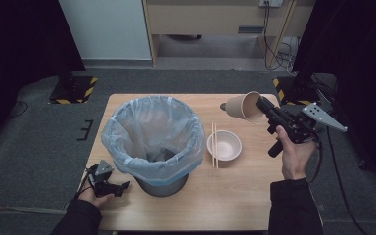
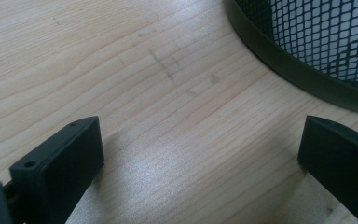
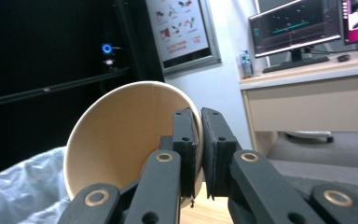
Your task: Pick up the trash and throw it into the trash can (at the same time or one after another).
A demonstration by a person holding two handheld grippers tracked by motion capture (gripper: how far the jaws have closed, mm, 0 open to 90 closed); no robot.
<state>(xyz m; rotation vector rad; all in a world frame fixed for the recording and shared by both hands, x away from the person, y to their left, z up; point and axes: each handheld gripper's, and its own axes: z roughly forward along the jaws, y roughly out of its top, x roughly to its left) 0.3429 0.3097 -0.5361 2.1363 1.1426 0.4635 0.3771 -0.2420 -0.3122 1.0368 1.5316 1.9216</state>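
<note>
A brown paper cup point(image 1: 241, 105) hangs on its side above the table's far right, mouth toward the person. My right gripper point(image 1: 261, 105) is shut on its rim. In the right gripper view one jaw sits inside the paper cup point(image 3: 121, 140) and the other outside, pinching the wall, with my right gripper point(image 3: 200, 149) tilted upward. My left gripper point(image 1: 123, 186) rests on the table's near left corner beside the bin. Seen from the left gripper view, my left gripper point(image 2: 200, 154) stands open over bare wood with nothing between its jaws.
A mesh bin point(image 1: 152, 139) lined with a pale blue bag stands left of centre; its base point(image 2: 307, 60) is close to the left gripper. A white bowl point(image 1: 223, 145) and a pair of chopsticks point(image 1: 214, 145) lie mid-table. Wooden table point(image 1: 235, 196).
</note>
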